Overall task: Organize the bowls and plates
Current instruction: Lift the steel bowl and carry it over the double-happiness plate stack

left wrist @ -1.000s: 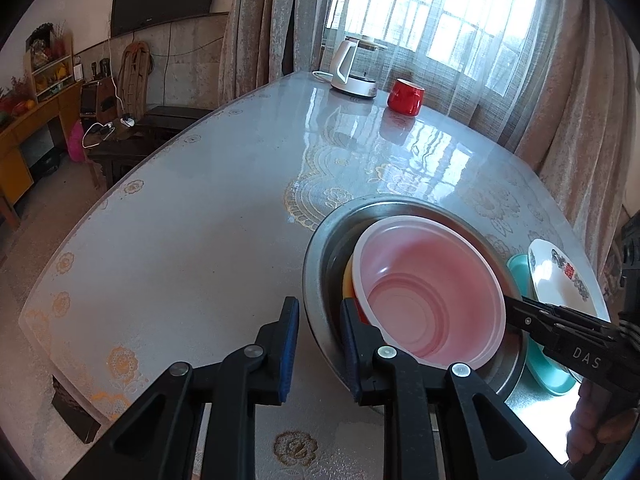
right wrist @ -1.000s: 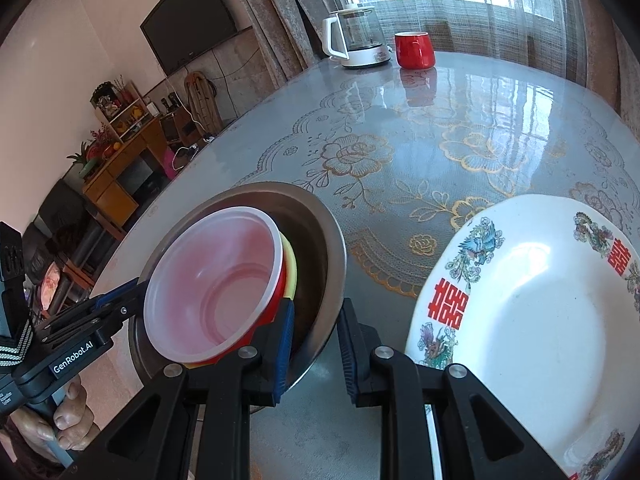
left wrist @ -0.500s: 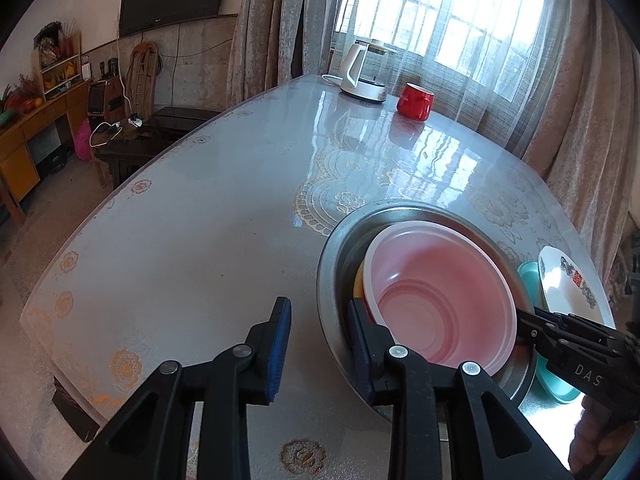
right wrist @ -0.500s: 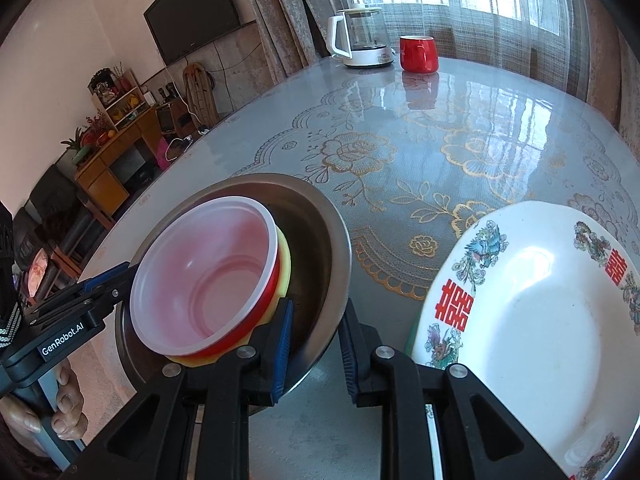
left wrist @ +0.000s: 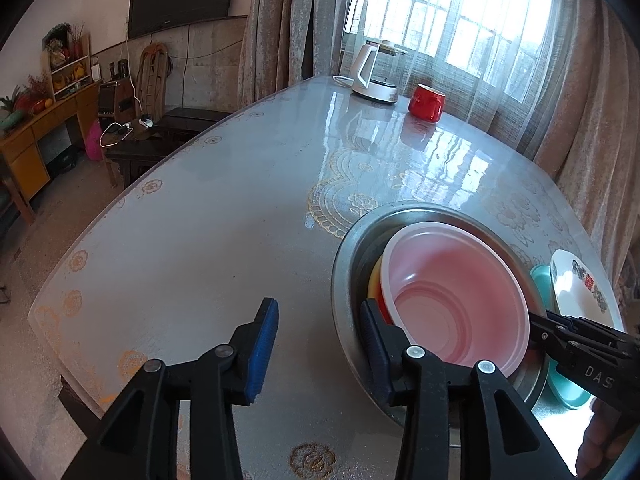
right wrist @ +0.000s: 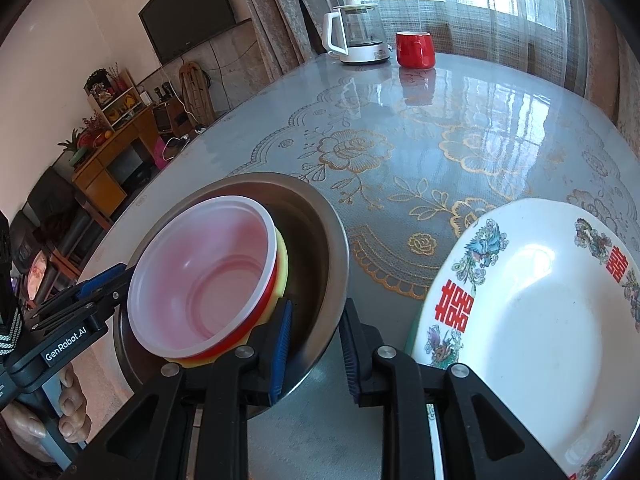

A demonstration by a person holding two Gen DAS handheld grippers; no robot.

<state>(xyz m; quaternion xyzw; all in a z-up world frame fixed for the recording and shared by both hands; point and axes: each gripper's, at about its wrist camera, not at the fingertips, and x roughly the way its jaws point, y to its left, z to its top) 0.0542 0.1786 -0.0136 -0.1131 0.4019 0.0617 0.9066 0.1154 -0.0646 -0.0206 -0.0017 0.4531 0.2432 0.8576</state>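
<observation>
Left gripper [left wrist: 320,344] jaws, just opening, straddle the steel basin [left wrist: 348,256] rim unpressed. Right gripper [right wrist: 314,344] apparently pinches the opposite rim. Nested pink bowl [right wrist: 200,276] may tip if one-sidedly lifted.

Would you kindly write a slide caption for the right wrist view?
Right gripper straddling the rim of a steel basin holding nested plastic bowls, beside a decorated plate.

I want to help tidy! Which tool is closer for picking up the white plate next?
Right. The white plate lies just beside the right tool, which straddles the metal basin's rim.
</observation>
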